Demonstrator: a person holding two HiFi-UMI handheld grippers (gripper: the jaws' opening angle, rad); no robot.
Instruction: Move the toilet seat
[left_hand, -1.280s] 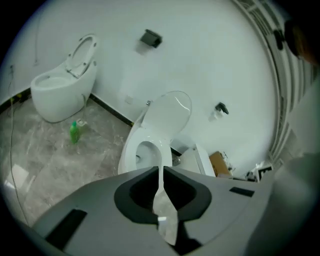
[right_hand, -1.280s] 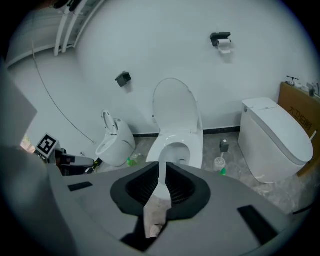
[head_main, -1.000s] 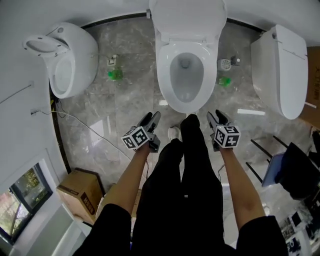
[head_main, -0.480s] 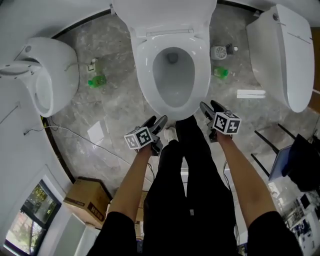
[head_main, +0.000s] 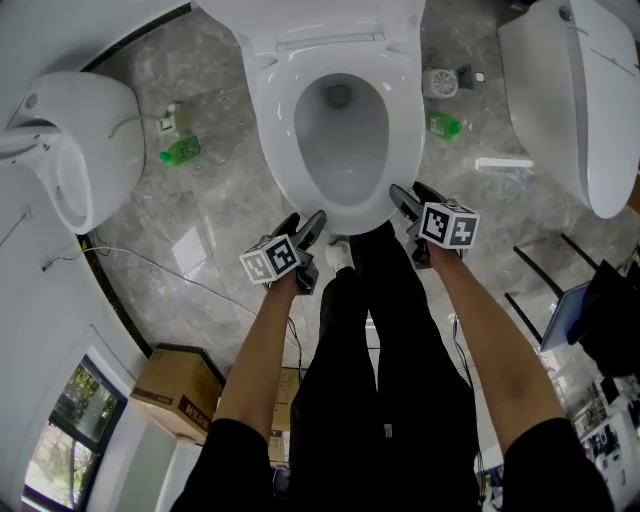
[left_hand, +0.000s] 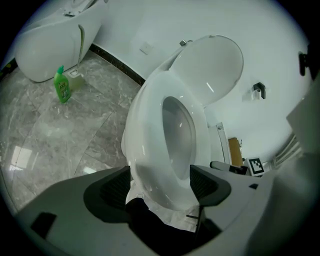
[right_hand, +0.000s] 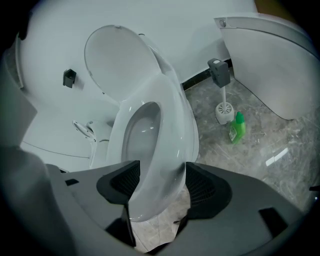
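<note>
Head view | left hand-held gripper (head_main: 303, 222), right hand-held gripper (head_main: 412, 195): jaws just opened wide, toilet seat (head_main: 272, 125) front rim between, unpressed | to be pinched squarely.

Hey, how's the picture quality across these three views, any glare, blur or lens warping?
Head view: sharp and evenly lit, with pale glare patches on the marble floor and lines bowed toward the edges. Left gripper view: strong fisheye, black corners, toilet seat stretched, small highlights on its glaze. Right gripper view: same fisheye and dark corners; the seat's near rim looks soft and shadowed.
</note>
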